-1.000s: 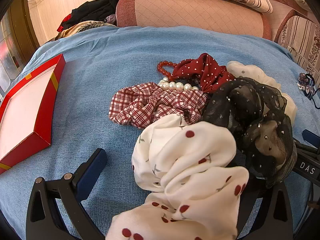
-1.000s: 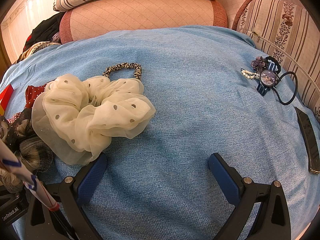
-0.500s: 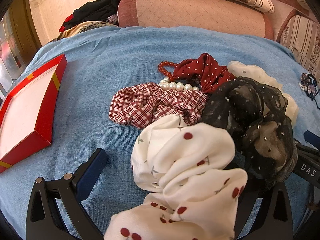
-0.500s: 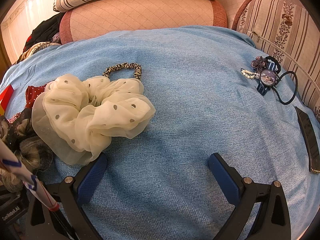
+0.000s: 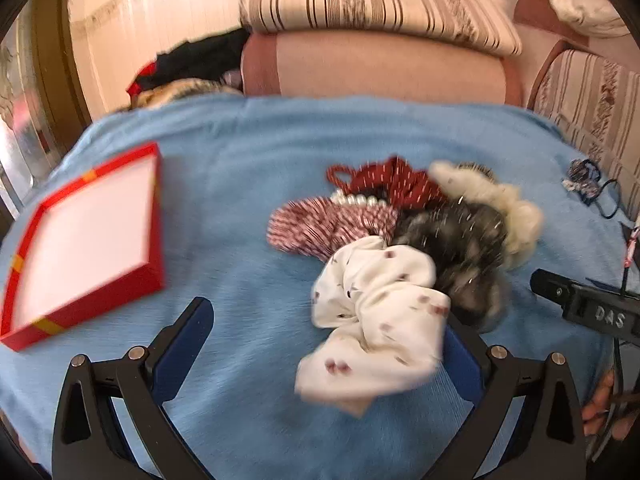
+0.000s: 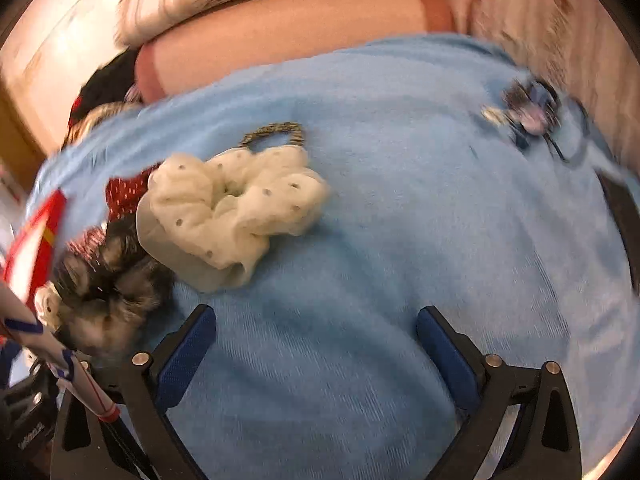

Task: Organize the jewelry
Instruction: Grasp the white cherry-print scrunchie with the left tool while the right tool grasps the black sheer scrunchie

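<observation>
A pile of scrunchies lies on the blue blanket: a white cherry-print one, a black dotted one, a red plaid one, a dark red one, a cream one and a pearl string. My left gripper is open; the cherry scrunchie lies against its right finger. A red box with a white inside sits at the left. My right gripper is open and empty over bare blanket, just right of the cream scrunchie.
A leopard hair tie lies behind the cream scrunchie. Small jewelry and a black hair tie lie at the far right. A dark flat object lies at the right edge. Sofa cushions rise behind the blanket.
Both grippers have pulled back and up, so the pile looks smaller and farther away. The views are blurred by motion. The cherry scrunchie now lies lower between the left fingers.
</observation>
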### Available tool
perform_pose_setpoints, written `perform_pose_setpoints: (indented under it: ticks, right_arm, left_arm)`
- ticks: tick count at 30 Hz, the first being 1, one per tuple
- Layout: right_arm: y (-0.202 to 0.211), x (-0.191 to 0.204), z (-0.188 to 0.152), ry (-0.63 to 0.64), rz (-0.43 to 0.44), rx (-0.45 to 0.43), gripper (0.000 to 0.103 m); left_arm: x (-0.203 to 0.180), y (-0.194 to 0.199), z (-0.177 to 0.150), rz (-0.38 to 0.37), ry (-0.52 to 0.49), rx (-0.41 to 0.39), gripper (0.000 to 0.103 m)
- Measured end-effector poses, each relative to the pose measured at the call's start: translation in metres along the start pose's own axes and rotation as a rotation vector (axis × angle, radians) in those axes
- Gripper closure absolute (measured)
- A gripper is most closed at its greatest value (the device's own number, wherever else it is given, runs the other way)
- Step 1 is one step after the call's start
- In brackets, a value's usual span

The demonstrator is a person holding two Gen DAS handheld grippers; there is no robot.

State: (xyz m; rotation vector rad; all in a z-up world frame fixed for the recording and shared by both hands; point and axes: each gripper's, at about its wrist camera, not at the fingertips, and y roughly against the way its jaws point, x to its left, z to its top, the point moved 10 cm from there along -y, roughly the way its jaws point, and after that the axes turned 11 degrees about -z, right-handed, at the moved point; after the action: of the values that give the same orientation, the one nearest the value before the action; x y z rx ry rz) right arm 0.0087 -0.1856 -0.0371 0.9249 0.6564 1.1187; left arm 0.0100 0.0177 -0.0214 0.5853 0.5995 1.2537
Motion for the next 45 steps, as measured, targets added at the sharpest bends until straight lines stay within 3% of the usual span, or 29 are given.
perform_pose_setpoints:
  ticks: [2,6,14,18,21,24,30,38,45]
  right_arm:
    - [0.013,-0.010,0.001,-0.012,-0.020,-0.029,0.004]
    - [0.051,-0.008,0.011,-0.027,0.037,-0.146,0.004]
    - [0.093,0.036,0.015,0.095,0.117,-0.257,0.007]
    - [0.091,0.052,0.007,0.150,0.129,-0.244,0.008]
    - [0.087,0.069,0.000,0.179,0.167,-0.216,0.024]
    - [0.082,0.083,-0.007,0.188,0.202,-0.187,0.030]
    - [0.071,0.100,-0.009,0.162,0.262,-0.138,0.036]
    - [0.060,0.110,-0.007,0.129,0.303,-0.118,0.036]
    - [0.067,0.121,-0.005,0.167,0.310,-0.154,0.044]
  left_arm:
    - [0.003,0.018,0.001,-0.009,0.007,-0.019,0.000]
    - [0.009,0.035,-0.002,-0.001,0.015,-0.033,0.000]
    - [0.014,0.038,-0.014,0.012,-0.007,-0.011,0.000]
    - [0.018,0.038,-0.012,0.018,0.000,-0.012,0.000]
    - [0.023,0.037,-0.012,0.013,0.015,-0.005,0.000]
    - [0.028,0.035,-0.014,0.014,0.022,0.004,0.000]
    - [0.047,0.034,-0.017,0.021,0.071,0.018,0.000]
    - [0.066,0.035,-0.015,-0.010,0.141,0.008,0.001]
    - [0.052,0.032,-0.014,-0.053,0.111,0.016,0.014]
